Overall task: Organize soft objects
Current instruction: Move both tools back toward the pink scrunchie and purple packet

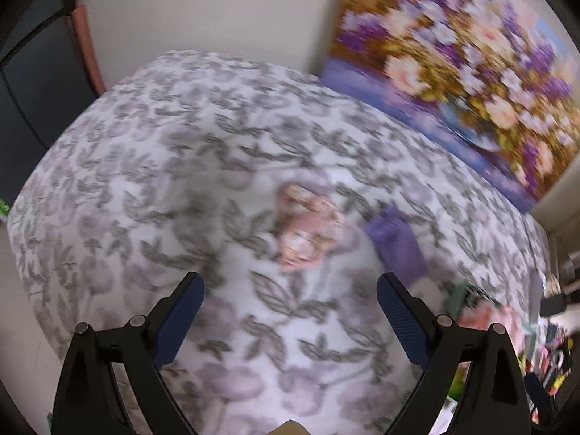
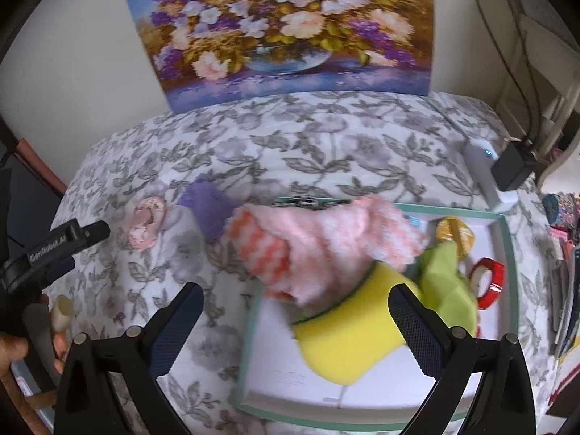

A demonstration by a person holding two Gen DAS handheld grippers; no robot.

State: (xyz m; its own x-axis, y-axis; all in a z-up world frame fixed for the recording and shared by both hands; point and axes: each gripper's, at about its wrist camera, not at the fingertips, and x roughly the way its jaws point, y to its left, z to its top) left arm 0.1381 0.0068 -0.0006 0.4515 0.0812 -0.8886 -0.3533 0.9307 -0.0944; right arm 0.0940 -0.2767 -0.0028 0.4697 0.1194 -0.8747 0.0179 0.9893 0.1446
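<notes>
hovering wide open and empty: left gripper (image 1: 290, 311), right gripper (image 2: 295, 317). pink fuzzy sock (image 2: 326, 243) and yellow sponge (image 2: 348, 330) in white tray (image 2: 362, 395), frame centre; purple cloth (image 2: 210, 206) on floral bedspread (image 2: 290, 145).

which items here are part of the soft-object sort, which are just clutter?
Job items:
pink fuzzy sock
yellow sponge
green cloth
purple cloth
small pink soft item
tray

Lying about:
red tape roll
yellow tape roll
flower painting
white device
floral bedcover
</notes>
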